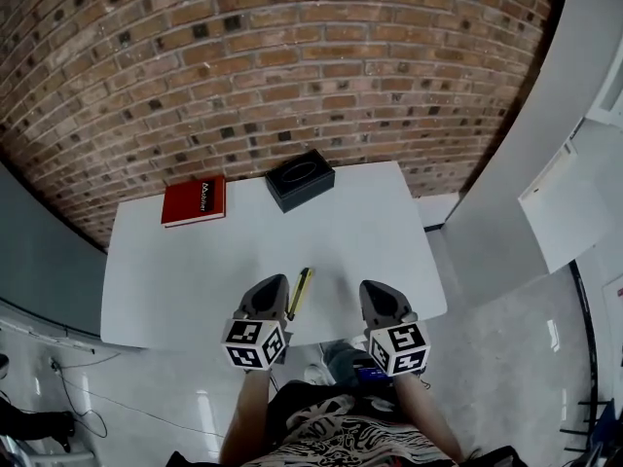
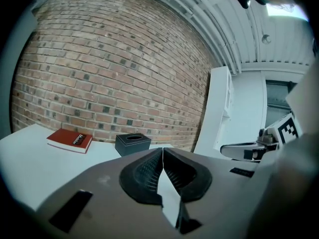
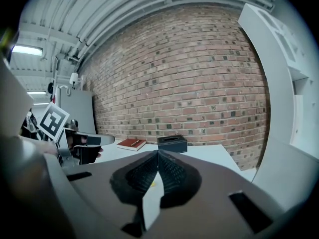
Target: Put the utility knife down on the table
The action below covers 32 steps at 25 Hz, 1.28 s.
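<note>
The yellow utility knife point(image 1: 300, 293) lies on the white table point(image 1: 195, 270) near its front edge, between my two grippers. In the head view my left gripper point(image 1: 275, 281) hovers just left of the knife, its jaws shut and empty. My right gripper point(image 1: 376, 286) is a short way to the right of the knife, also shut with nothing held. The left gripper view has the left gripper point(image 2: 162, 151) with its dark pads pressed together. The right gripper point(image 3: 157, 154) looks the same in its own view, and a yellow speck of the knife point(image 3: 152, 183) shows through the gap below the pads.
A red book point(image 1: 194, 200) lies at the table's far left, and a black tissue box point(image 1: 300, 179) stands at the far middle, against the brick wall point(image 1: 292, 56). A white cabinet point(image 1: 560, 202) stands to the right of the table.
</note>
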Available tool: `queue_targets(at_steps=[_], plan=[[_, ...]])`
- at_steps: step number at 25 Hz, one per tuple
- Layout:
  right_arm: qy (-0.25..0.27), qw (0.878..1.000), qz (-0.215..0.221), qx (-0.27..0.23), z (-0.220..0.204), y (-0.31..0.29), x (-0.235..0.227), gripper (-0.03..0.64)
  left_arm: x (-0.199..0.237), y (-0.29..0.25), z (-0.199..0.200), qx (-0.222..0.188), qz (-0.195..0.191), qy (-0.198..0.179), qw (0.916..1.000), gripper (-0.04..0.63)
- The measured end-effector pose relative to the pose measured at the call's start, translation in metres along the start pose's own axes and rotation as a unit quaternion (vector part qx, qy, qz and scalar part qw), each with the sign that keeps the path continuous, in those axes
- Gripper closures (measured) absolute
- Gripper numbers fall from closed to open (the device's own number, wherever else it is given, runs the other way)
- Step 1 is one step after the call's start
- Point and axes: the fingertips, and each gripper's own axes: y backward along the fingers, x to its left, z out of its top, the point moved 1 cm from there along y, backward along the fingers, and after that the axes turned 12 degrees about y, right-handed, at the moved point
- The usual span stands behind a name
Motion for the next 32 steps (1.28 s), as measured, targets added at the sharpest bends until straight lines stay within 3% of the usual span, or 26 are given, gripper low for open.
queue_targets(at_steps=[7, 32], plan=[[0.007, 1.000, 0.007, -0.001, 0.000, -0.003, 0.008, 0.617, 0.005, 0.006, -0.001, -0.001, 0.009, -0.019, 0.9998, 0.580], [0.015, 1.000, 0.014, 0.009, 0.002, -0.018, 0.013, 0.617, 0.023, 0.003, 0.000, 0.003, 0.010, -0.001, 0.9999, 0.580]])
